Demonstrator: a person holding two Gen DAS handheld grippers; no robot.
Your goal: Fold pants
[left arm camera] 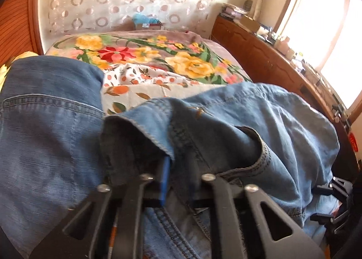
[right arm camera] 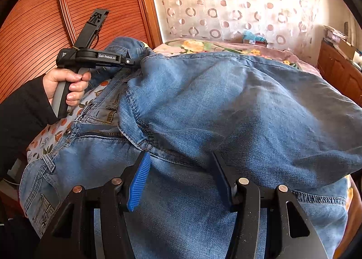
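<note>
My left gripper (left arm camera: 174, 182) has its jaws clamped on a bunched edge of the jeans (right arm camera: 226, 100) near the open fly — pinched there, I judge, so the top can be lifted and carried over. From the right wrist view it shows raised, held in a hand (right arm camera: 67, 84), cloth hanging from its tip. My right gripper (right arm camera: 181, 177) stands with jaws apart, straddling a thick seam ridge, pads not yet pressing — placed, I think, to take a second hold. The jeans lie rumpled across the bed (left arm camera: 140, 55), on a flowered blanket and an orange-print sheet (left arm camera: 135, 82). Fold barely begun, by my reading.
</note>
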